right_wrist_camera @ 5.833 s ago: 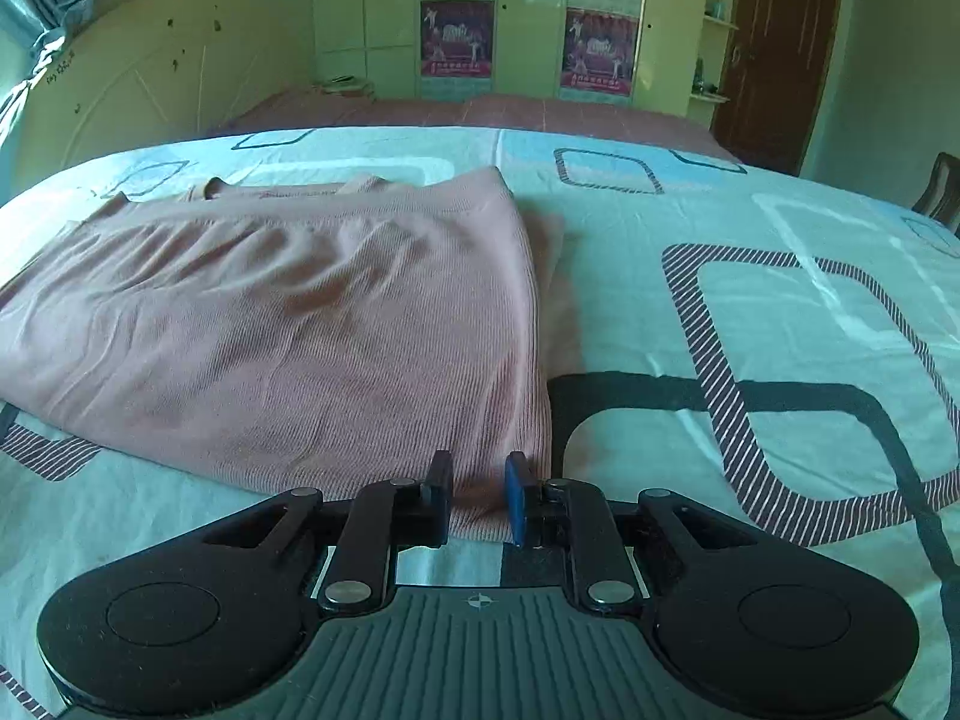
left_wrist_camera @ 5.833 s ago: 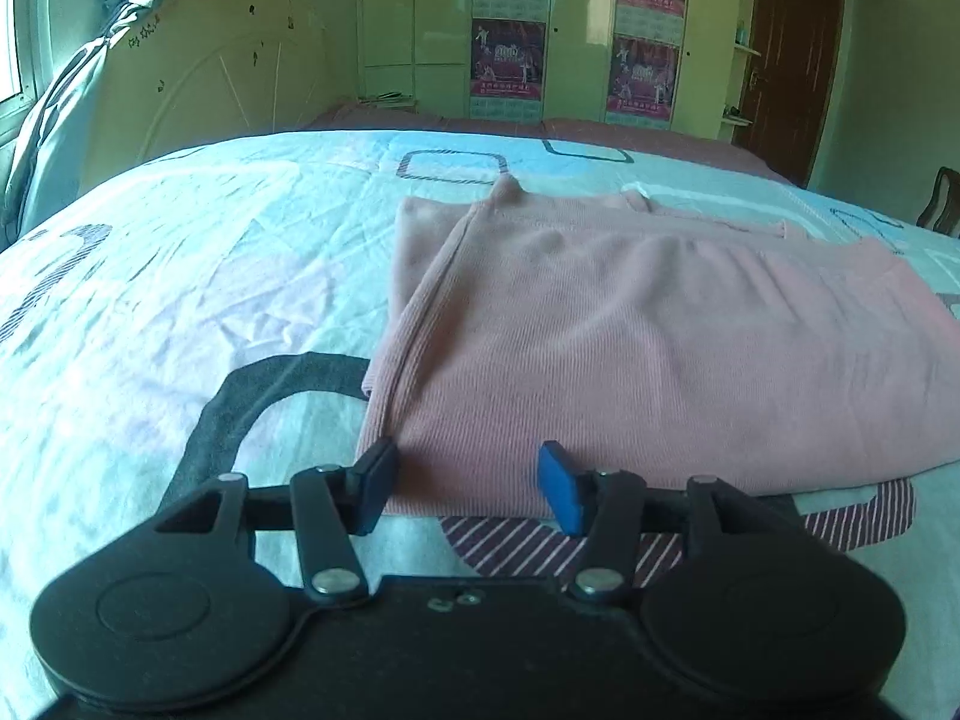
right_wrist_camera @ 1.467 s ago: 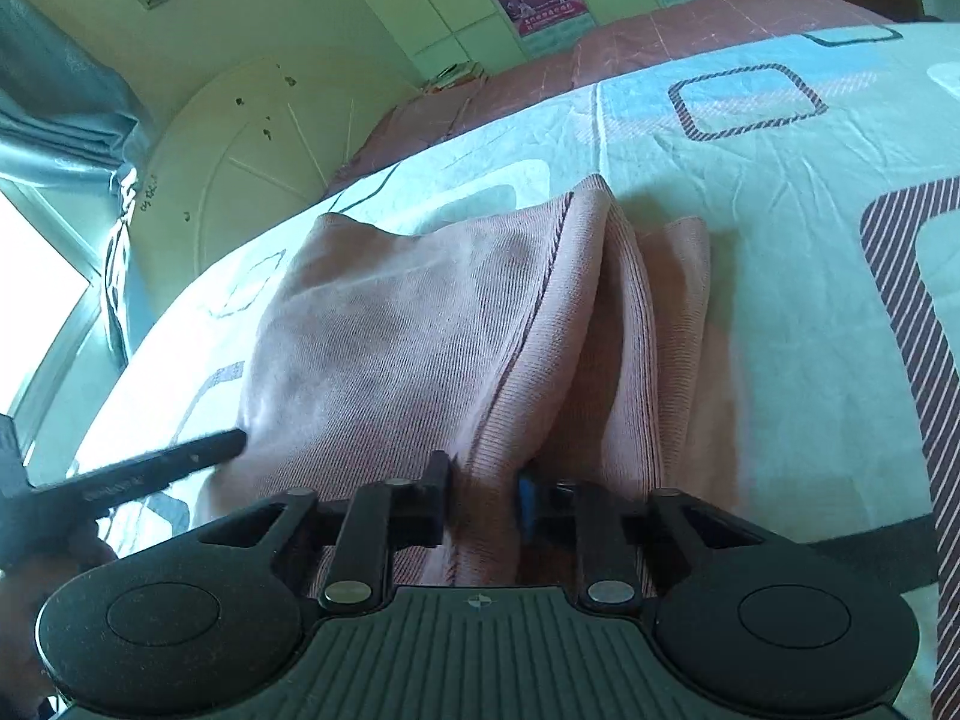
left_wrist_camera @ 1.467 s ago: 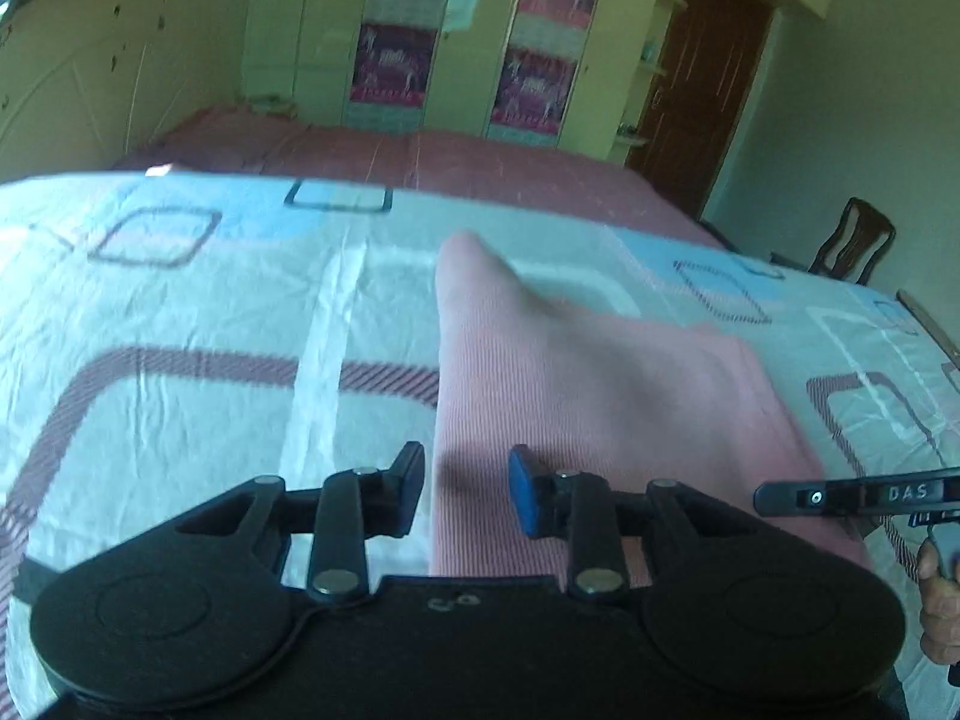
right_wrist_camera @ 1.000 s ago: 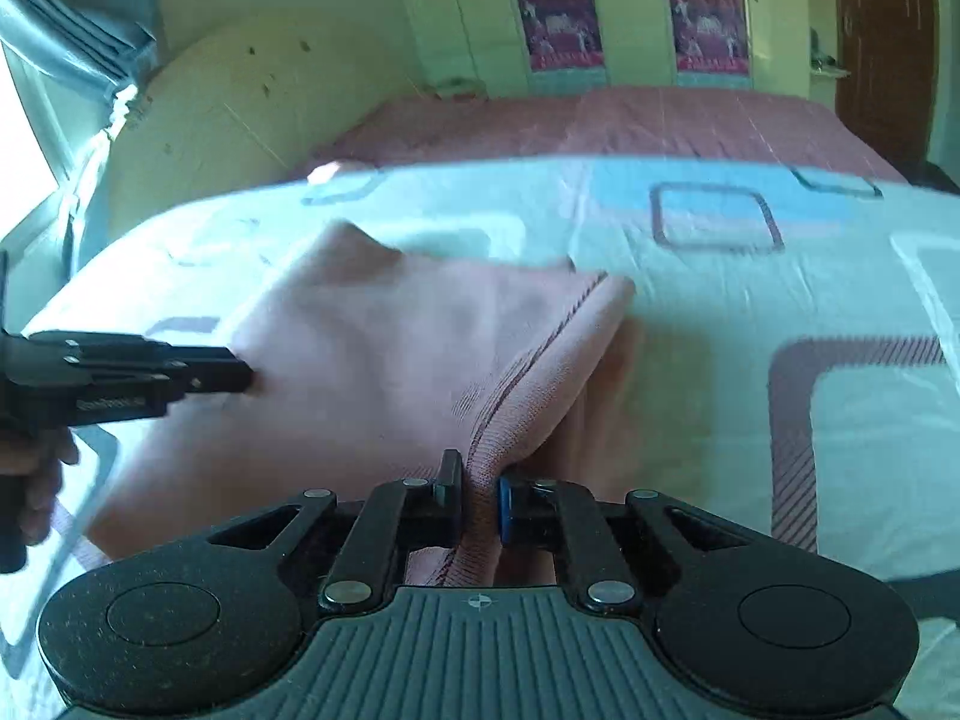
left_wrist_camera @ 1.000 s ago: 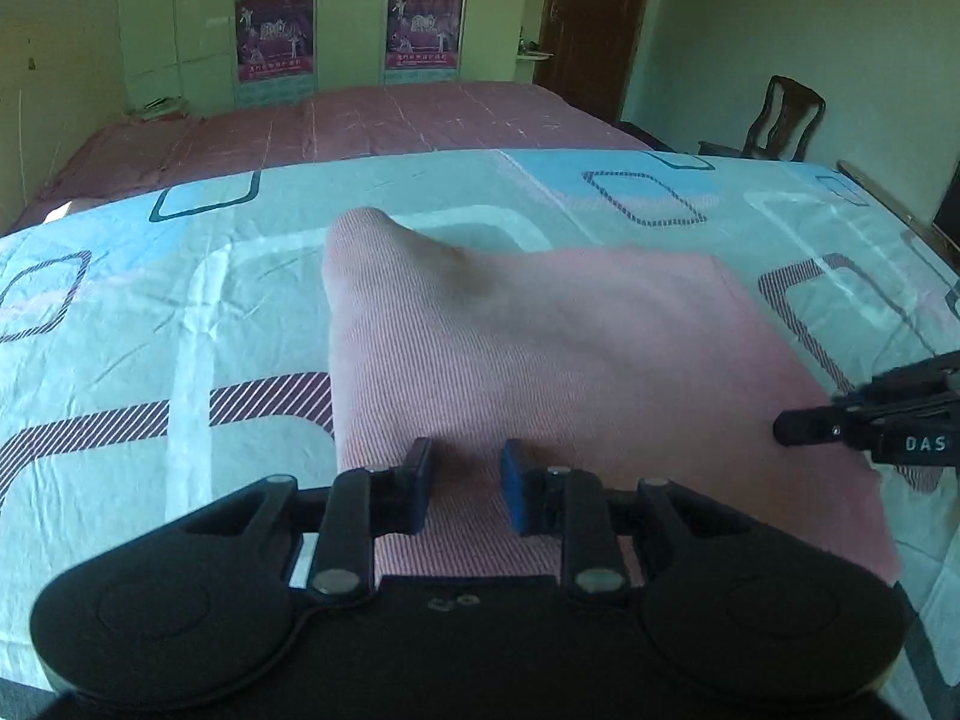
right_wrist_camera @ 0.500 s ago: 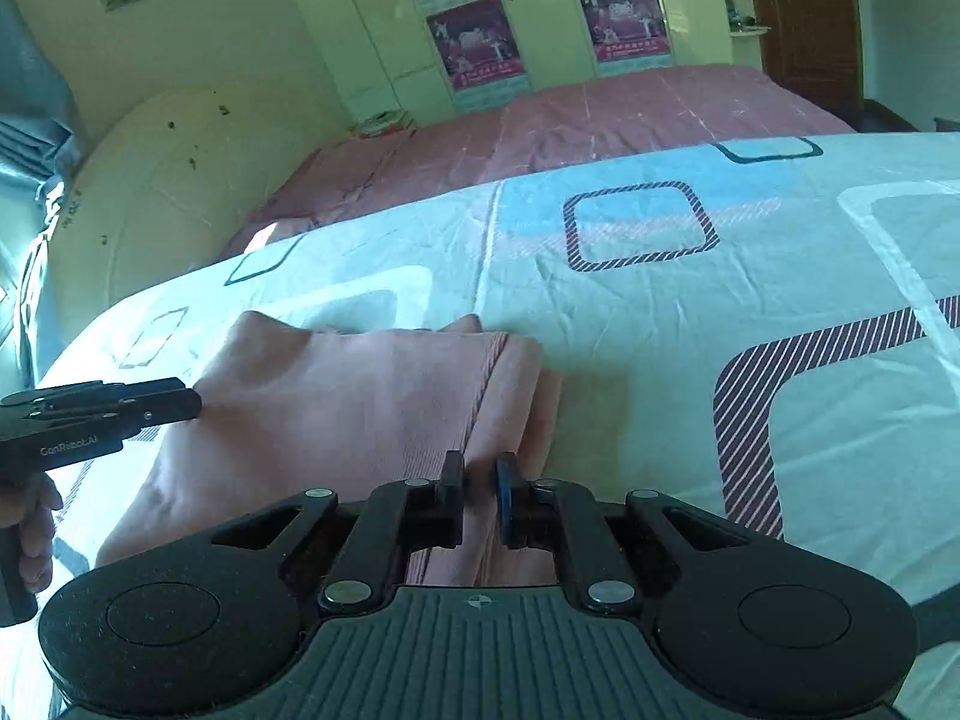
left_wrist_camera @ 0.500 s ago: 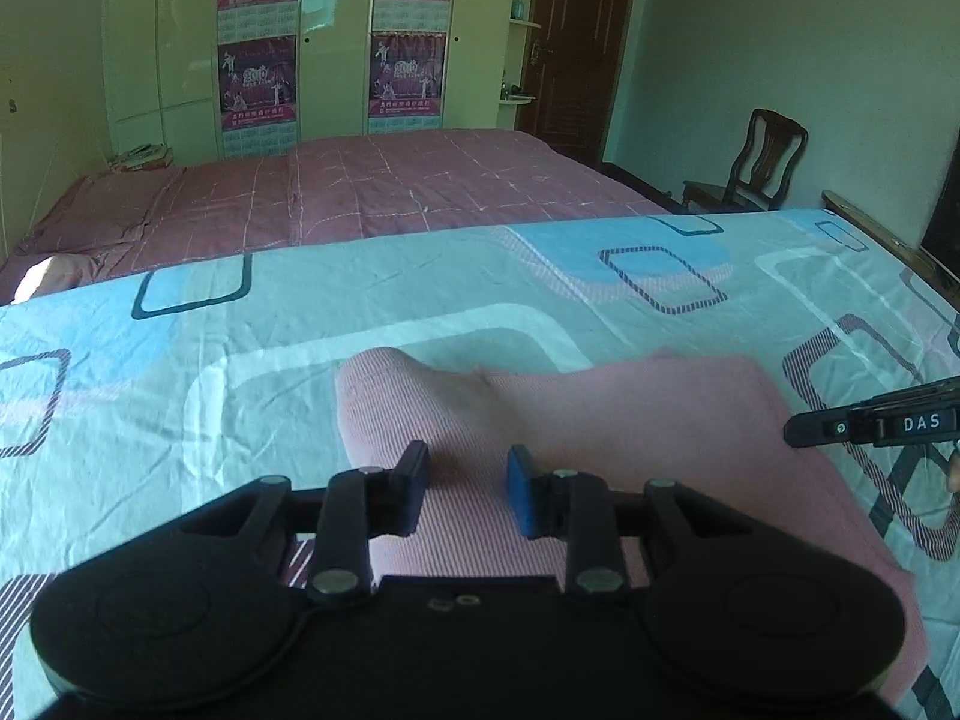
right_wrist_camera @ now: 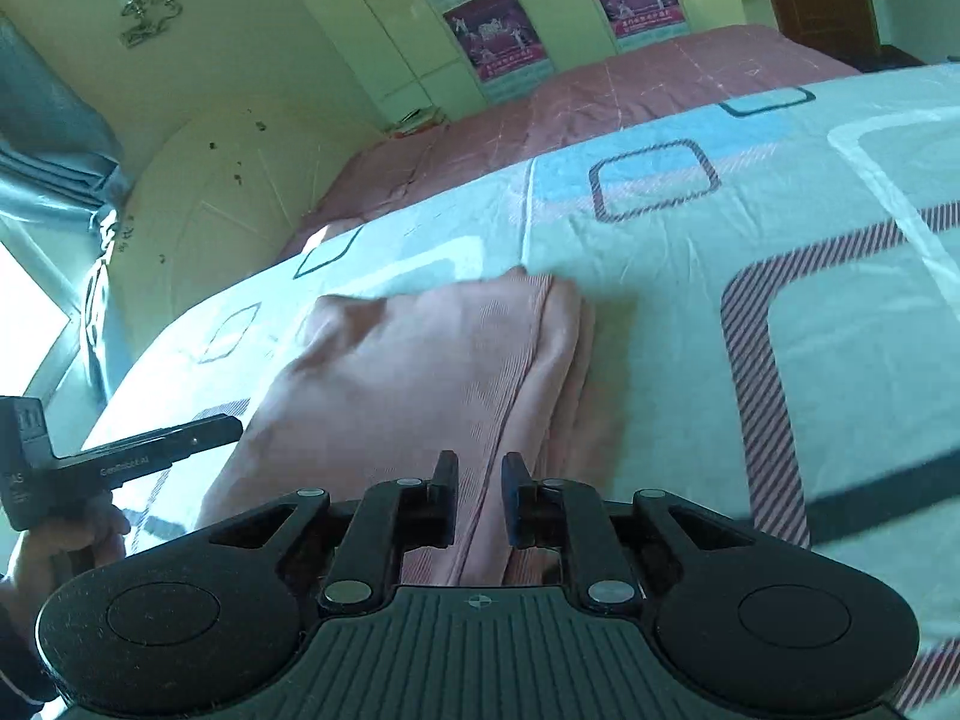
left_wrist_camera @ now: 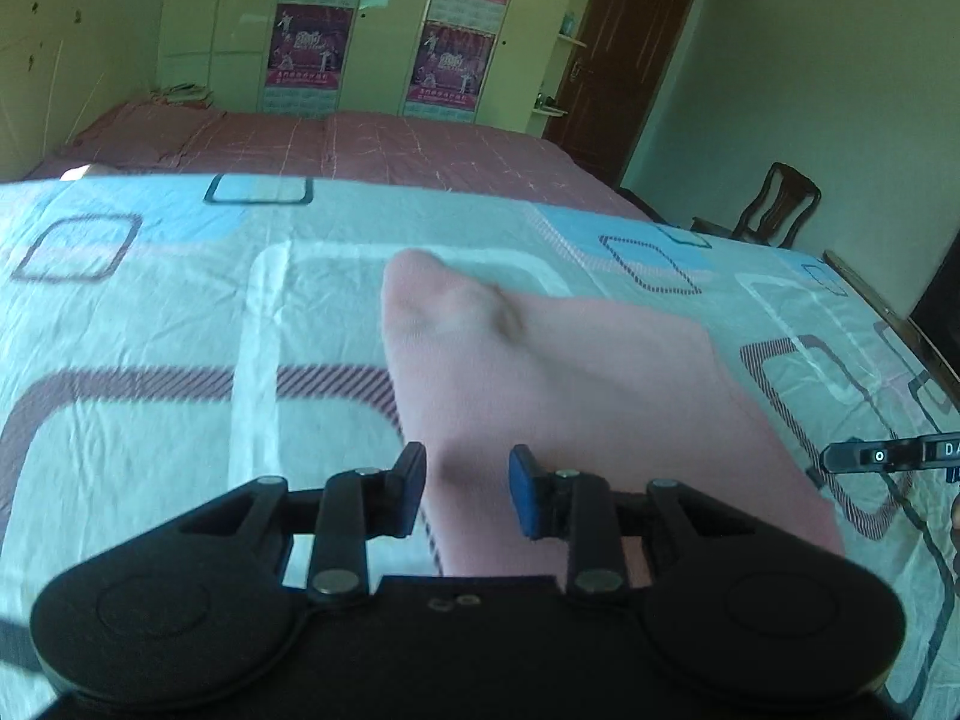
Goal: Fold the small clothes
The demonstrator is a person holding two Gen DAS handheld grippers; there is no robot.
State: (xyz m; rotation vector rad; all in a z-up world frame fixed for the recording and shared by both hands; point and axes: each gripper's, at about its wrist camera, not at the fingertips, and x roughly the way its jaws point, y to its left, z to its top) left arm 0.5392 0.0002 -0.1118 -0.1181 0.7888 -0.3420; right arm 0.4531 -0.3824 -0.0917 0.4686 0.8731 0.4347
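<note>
Lying folded on the patterned bedsheet (left_wrist_camera: 180,312), the pink knit garment (left_wrist_camera: 570,372) looks soft, light and floppy — best pinched at a folded edge or corner — while the left gripper (left_wrist_camera: 467,489) stands released and the right gripper (right_wrist_camera: 479,495) is opening, fabric between both jaws unpressed.

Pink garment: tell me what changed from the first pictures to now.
The pink garment went from a wide spread to a narrower folded stack. The right gripper, shut on its edge a second ago, is opening with cloth between its jaws. The left gripper stays open. Bedsheet unchanged.
</note>
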